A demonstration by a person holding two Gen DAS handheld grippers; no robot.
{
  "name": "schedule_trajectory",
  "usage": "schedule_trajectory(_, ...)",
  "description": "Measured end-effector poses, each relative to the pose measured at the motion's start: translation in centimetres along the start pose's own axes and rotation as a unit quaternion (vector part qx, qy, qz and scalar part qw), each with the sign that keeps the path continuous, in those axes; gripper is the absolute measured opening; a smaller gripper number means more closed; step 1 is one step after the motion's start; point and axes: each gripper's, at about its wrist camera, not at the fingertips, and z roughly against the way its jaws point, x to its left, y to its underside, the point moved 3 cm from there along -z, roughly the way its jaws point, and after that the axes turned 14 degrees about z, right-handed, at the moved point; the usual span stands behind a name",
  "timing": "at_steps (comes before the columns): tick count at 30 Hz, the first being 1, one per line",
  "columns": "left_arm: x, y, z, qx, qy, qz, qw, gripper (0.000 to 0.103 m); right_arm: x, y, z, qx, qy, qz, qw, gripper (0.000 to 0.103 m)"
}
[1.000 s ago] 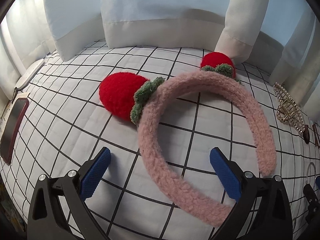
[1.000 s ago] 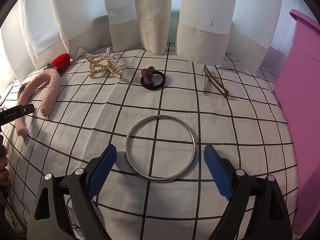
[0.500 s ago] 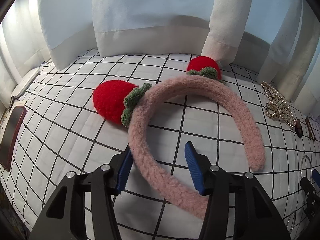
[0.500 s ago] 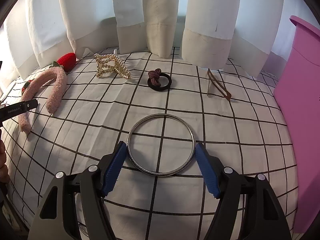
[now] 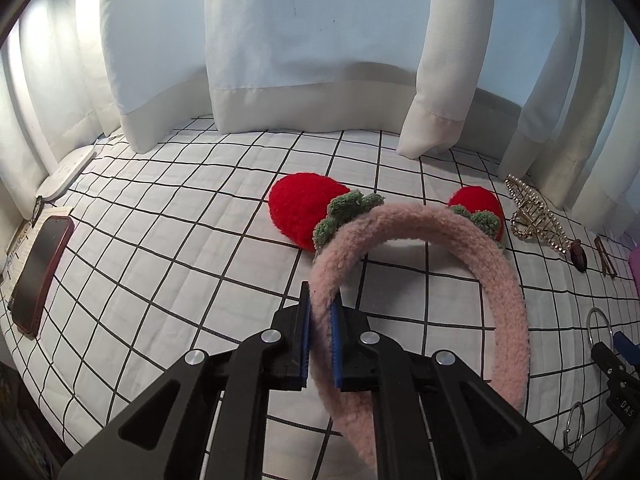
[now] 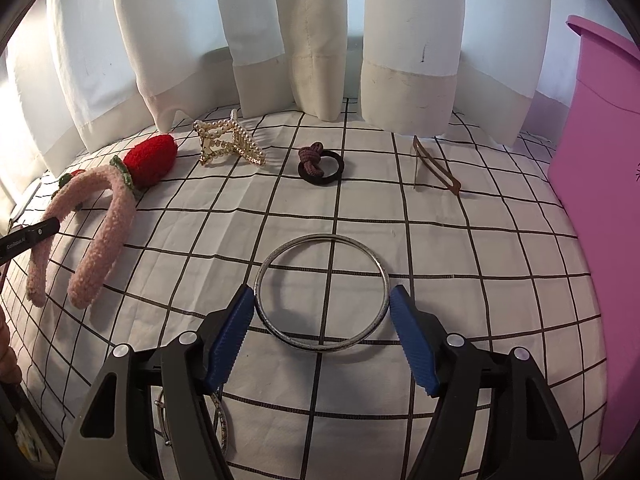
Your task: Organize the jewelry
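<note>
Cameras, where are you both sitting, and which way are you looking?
Left wrist view: sits on the left gripper, looking along its blue-padded fingers, shut on the fuzzy pink strawberry headband, toward white curtains.
Right wrist view: sits on the right gripper, looking past open fingers flanking the silver metal bangle; purple plastic bin at right.
Shared: both show the headband, pearl-studded gold claw clip, bangle and checked cloth.
</note>
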Motion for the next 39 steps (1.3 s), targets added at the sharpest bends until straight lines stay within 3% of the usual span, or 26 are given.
schedule_trajectory(17,-0.1,-1.1,4.8,-0.002,0.031,0.008,0.9995,0.010,-0.4,-0.6,3.3,-0.011,-0.002,-0.012,1.000,0.066)
schedule_trajectory(33,-1.4,-2.6,8.4,-0.005,0.055,-0.021,0.9983,0.010,-0.5,-2.4,6.7,-0.023,0.010,-0.019,0.999,0.064)
schedule_trajectory(35,-1.5,-2.9,8.9,-0.007,0.058,-0.025,0.9980,0.010,-0.5,-2.9,7.4,-0.028,0.011,-0.020,0.999,0.059)
schedule_trajectory(36,-1.6,-3.0,9.3,-0.008,0.061,-0.028,0.9977,0.010,-0.5,-3.1,7.8,-0.031,0.012,-0.021,0.999,0.051)
schedule_trajectory(37,-1.7,-3.1,9.6,-0.009,0.063,-0.030,0.9975,0.010,-0.5,-3.4,8.0,-0.028,0.015,-0.022,0.999,0.017)
schedule_trajectory(38,-1.9,-3.2,10.0,-0.011,0.066,-0.034,0.9972,0.010,-0.6,-3.7,8.2,-0.024,0.018,-0.024,0.999,0.008)
schedule_trajectory(39,-2.1,-3.3,10.3,-0.012,0.069,-0.038,0.9968,0.010,-0.7,-3.9,8.3,-0.023,0.014,-0.027,0.999,0.008)
